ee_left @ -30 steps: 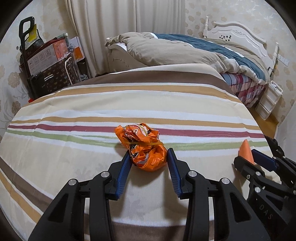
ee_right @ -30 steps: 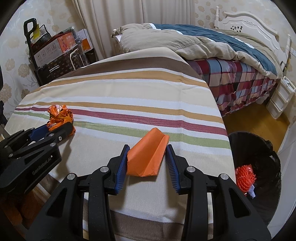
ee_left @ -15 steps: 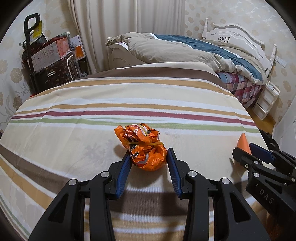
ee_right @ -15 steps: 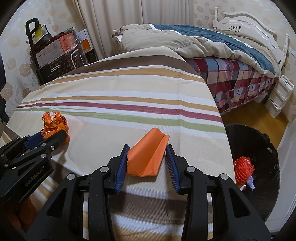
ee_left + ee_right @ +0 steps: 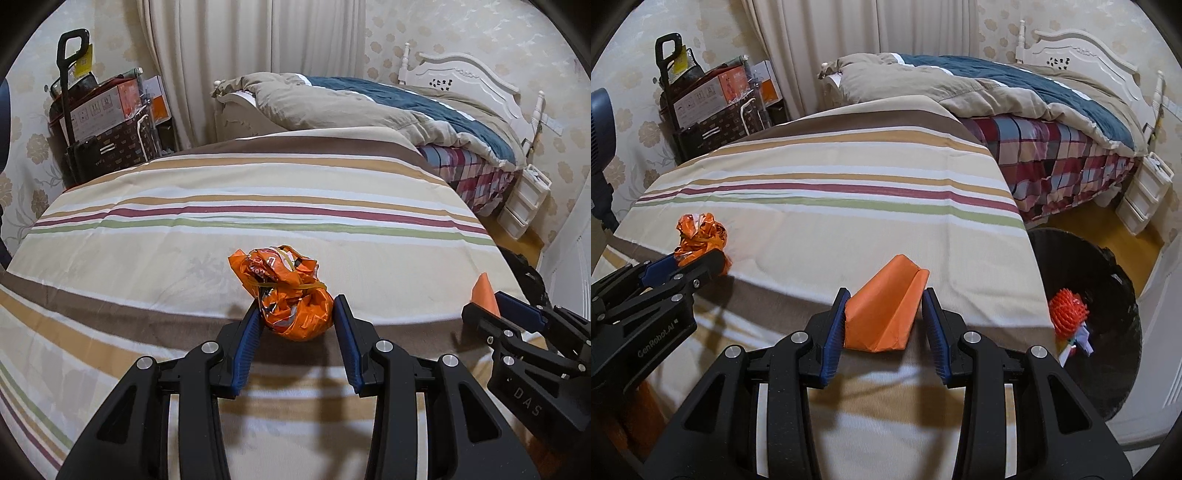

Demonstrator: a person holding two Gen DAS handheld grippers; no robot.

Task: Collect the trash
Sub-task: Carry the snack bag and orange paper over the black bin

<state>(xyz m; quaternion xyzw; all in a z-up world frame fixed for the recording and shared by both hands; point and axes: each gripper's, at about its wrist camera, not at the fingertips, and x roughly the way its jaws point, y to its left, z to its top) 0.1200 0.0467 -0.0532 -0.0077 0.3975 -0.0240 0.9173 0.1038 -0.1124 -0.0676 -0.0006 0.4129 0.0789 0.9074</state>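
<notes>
Left wrist view. My left hand-held gripper (image 5: 297, 317): jaws partly closed, pads pressed on either side of a crumpled orange wrapper (image 5: 286, 291) bound with a rubber band. The wrapper is carried over the near part of the striped bedspread (image 5: 221, 206), seemingly clear of the cloth, though I cannot be sure. At the right edge of this view, my right hand-held gripper (image 5: 487, 302) shows, with an orange tip sticking up from it.

Right wrist view. My right hand-held gripper (image 5: 884, 317): jaws partly closed, clamped on a folded orange paper (image 5: 884, 310), held over the bedspread's near right corner. The left hand-held gripper and its wrapper sit toward the near left edge. On the floor beyond the right edge stands a black bin (image 5: 1108, 295), holding a spiky orange ball (image 5: 1067, 312) and some scraps of paper.

Progress, as I judge it: some trash is already binned; two pieces are in hand, not yet dropped. No other loose trash shows on the bedspread. Remaining: carry both across to the bin and release.
</notes>
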